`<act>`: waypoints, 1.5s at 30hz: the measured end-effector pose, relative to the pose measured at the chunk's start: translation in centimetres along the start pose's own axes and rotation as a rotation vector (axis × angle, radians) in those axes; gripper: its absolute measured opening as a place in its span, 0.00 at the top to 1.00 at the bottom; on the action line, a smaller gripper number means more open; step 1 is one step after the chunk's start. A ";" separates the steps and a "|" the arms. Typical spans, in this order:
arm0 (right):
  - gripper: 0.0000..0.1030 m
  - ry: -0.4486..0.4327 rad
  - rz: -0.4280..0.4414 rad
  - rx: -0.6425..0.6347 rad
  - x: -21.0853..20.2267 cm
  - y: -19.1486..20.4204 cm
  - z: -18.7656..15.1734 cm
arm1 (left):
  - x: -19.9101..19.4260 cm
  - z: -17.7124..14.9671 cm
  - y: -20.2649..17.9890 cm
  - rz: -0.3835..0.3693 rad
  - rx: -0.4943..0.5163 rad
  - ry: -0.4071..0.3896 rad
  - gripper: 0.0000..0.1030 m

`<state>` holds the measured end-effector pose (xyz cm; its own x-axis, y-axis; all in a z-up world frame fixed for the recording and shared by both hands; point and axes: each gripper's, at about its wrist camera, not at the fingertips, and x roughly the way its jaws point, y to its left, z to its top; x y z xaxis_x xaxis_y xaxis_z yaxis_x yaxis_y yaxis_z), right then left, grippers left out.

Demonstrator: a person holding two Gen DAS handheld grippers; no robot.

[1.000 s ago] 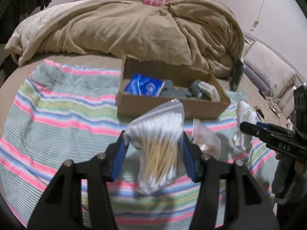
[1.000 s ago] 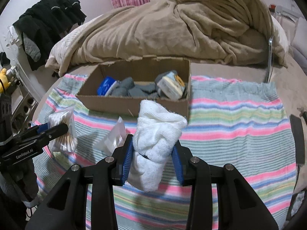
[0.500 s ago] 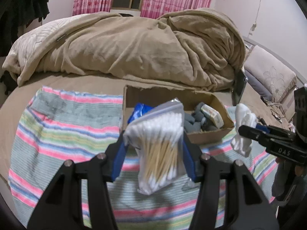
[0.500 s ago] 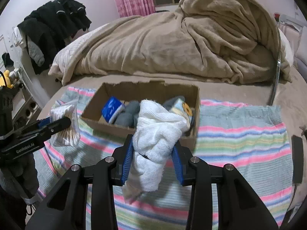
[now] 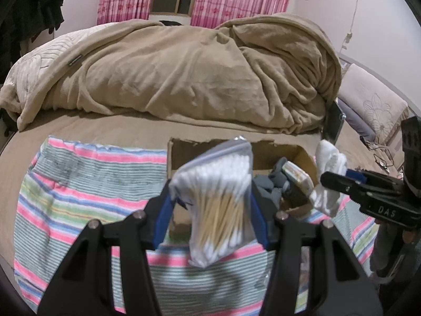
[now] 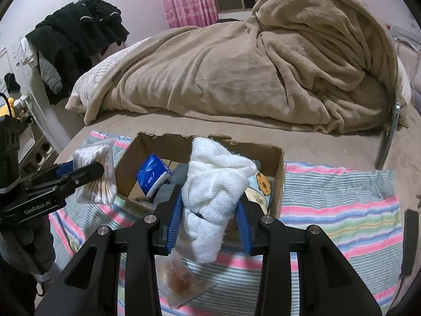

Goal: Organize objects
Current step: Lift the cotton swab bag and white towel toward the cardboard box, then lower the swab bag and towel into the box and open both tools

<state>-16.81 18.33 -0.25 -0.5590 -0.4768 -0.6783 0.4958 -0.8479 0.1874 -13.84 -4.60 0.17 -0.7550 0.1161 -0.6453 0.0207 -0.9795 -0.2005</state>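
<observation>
My left gripper (image 5: 210,210) is shut on a clear bag of cotton swabs (image 5: 218,200) and holds it above the near left part of an open cardboard box (image 5: 302,155). My right gripper (image 6: 209,216) is shut on a rolled white cloth (image 6: 213,192) over the box's (image 6: 279,173) near edge. The box holds a blue packet (image 6: 151,173), grey socks (image 5: 273,187) and a small printed pack (image 5: 297,176). In the right wrist view the left gripper (image 6: 86,171) and its swab bag (image 6: 97,173) hang at the box's left.
The box stands on a striped towel (image 5: 79,189) spread on a bed. A heaped tan blanket (image 5: 184,73) lies behind it. A small clear bag with brown contents (image 6: 181,279) lies on the towel (image 6: 342,205) below my right gripper. Black clothes (image 6: 76,34) hang at far left.
Both grippers have risen and moved forward toward the box, carrying the swab bag and the white cloth. The box now sits right under them.
</observation>
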 end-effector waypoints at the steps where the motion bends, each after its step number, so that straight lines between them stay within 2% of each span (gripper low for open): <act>1: 0.61 0.002 0.001 -0.001 0.2 0.0 0.1 | 0.2 0.1 0.0 0.000 0.001 0.001 0.48; 7: 0.61 0.018 0.005 -0.009 1.9 0.0 0.5 | 2.1 0.7 0.3 0.003 0.005 0.014 0.48; 15: 0.61 0.048 0.011 -0.019 4.2 0.1 0.5 | 5.1 0.5 0.5 0.001 0.020 0.070 0.48; 24: 0.61 0.067 0.003 -0.012 5.8 -0.3 0.3 | 6.2 0.3 0.8 0.007 0.016 0.079 0.48; 32: 0.61 0.074 0.007 -0.009 7.1 -0.3 0.0 | 6.6 0.6 1.0 -0.016 -0.007 0.086 0.43; 33: 0.59 0.071 0.003 -0.011 7.0 -0.3 0.0 | 6.6 0.7 1.0 -0.017 -0.006 0.087 0.41; 36: 0.42 0.055 -0.012 -0.010 6.6 -0.5 0.2 | 6.5 0.7 1.0 -0.032 -0.010 0.087 0.35; 37: 0.39 0.050 -0.012 -0.007 6.4 -0.6 0.3 | 6.5 0.8 0.9 -0.031 -0.009 0.086 0.34; 39: 0.39 0.039 -0.016 -0.004 5.8 -0.6 0.4 | 6.2 0.8 0.7 -0.038 -0.010 0.086 0.30; 45: 0.39 0.019 -0.021 -0.013 4.1 -0.2 0.3 | 4.4 0.8 0.6 -0.030 -0.013 0.063 0.26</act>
<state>-19.38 16.49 -2.86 -0.5569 -0.4544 -0.6952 0.4928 -0.8546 0.1638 -17.73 -4.85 -2.19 -0.7130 0.1557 -0.6837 0.0077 -0.9732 -0.2297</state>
